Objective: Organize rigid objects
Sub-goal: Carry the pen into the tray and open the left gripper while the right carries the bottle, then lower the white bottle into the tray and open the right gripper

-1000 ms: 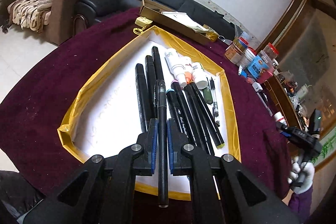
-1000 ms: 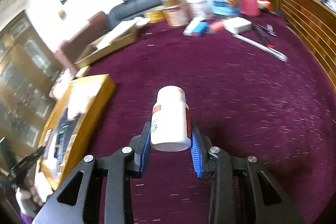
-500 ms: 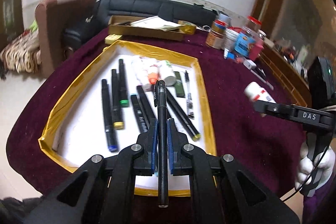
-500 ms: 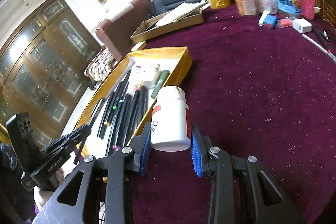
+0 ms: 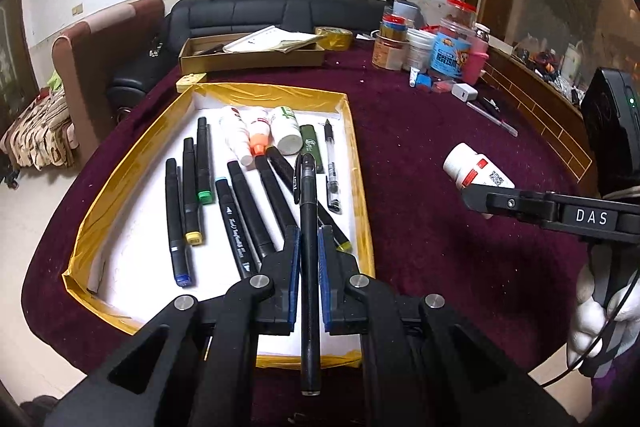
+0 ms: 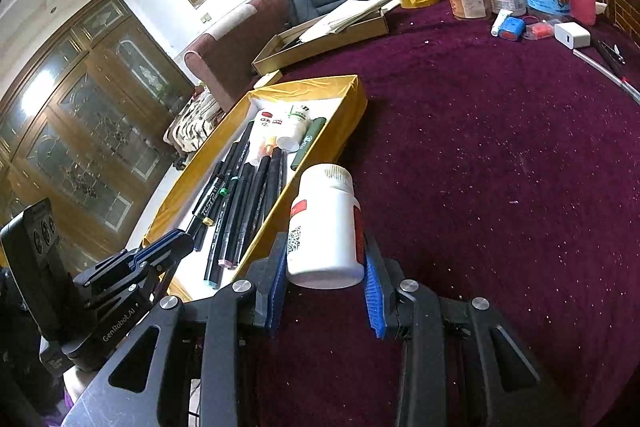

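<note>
The left tool grips a black pen over the gold tray, while the right tool clamps a white bottle

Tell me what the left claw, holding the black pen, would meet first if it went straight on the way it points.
Probably the black markers lying in the gold-edged tray: the left claw points down over the tray's near end. Depth is unclear.

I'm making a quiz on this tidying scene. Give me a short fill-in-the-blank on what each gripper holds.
1. The left gripper is shut on a black ____.
2. The right gripper clamps a white ____.
3. The markers lie in a tray with ____ edges.

Missing words: pen; bottle; yellow
</note>
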Available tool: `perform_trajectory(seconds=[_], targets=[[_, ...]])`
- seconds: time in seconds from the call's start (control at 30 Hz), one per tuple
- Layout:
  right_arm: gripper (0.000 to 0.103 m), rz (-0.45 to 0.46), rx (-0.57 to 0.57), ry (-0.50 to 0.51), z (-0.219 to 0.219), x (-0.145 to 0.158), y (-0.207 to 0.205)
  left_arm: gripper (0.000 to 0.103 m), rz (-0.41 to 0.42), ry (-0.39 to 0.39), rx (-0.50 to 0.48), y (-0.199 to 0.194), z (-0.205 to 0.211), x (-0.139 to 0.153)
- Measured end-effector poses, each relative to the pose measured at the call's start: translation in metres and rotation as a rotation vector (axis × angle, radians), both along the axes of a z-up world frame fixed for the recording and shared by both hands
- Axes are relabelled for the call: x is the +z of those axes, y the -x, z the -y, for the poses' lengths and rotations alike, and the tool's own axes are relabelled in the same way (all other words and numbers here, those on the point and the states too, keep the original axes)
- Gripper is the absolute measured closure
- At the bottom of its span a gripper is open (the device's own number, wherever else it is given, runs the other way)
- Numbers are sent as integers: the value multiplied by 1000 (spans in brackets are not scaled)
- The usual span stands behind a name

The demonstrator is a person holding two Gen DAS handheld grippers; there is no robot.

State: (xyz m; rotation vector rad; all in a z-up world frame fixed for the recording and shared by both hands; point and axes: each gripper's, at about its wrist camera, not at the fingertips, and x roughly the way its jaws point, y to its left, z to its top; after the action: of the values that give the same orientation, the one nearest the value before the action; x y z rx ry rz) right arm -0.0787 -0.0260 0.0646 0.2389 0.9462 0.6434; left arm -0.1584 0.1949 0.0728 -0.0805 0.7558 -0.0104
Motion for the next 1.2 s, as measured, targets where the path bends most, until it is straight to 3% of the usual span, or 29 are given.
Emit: perform_trajectory(seconds=[0.43,0.63,0.77,0.9,1.0,1.2], targets=[[72,-12,-18,-19,14,-2,2,97,-23,-4,-27,0,14,-3],[72,-4,2,-11,6,1,3,97,-25,19,-11,-2,1,-5],[72,13,42,0,-12,8,3,96,-29,77,52,-7,-31,-8],[72,15,93,6,-38,11,3,96,-33,195,93,-8,-67,-13],[72,13,139,12,-58,10,6,96,-21,226,130,-6,-87,-15],[72,-1,249,98,-115,-5,13,96,-62,322,173,-10,-117,-37]])
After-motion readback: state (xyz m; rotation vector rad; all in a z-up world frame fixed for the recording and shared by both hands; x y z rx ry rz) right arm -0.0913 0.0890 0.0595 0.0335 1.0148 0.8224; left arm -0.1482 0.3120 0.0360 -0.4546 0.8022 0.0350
